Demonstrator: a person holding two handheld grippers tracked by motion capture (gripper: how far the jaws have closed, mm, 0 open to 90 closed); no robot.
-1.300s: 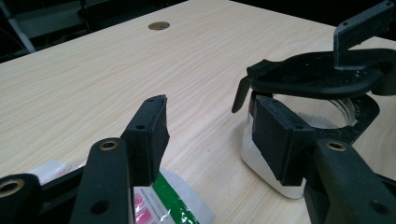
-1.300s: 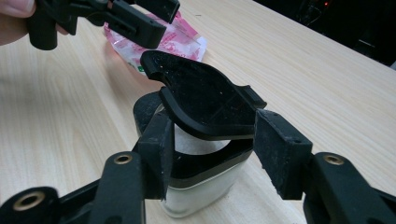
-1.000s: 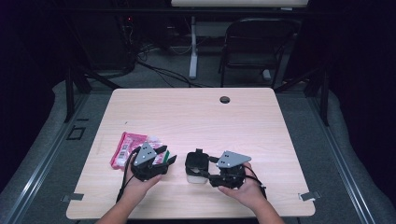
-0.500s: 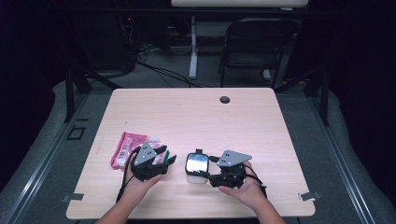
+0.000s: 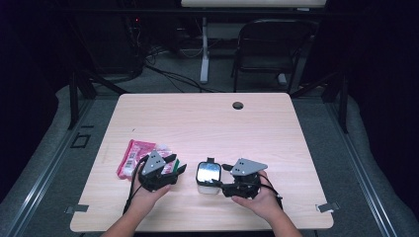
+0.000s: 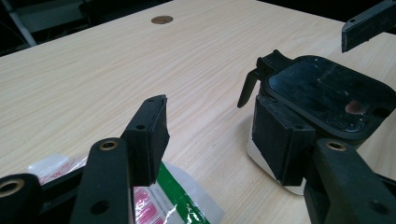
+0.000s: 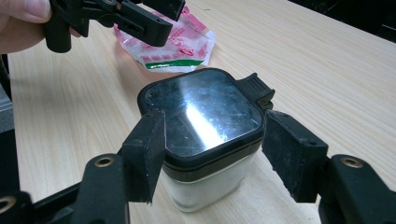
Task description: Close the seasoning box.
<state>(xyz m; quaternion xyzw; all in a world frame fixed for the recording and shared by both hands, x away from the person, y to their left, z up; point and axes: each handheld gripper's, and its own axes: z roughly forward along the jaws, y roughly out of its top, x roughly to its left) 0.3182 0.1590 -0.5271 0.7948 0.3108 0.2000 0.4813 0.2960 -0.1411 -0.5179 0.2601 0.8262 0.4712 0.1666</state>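
The right gripper straddles the lidded jar at the table's six o'clock — pads seemingly touching. The left gripper, at its nine o'clock, gapes empty above a snack packet.

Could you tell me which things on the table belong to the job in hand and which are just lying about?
In the job:
square container with black lid, between the right gripper jaws
left gripper, open, beside it

Lying about:
pink snack packets
table's grommet hole
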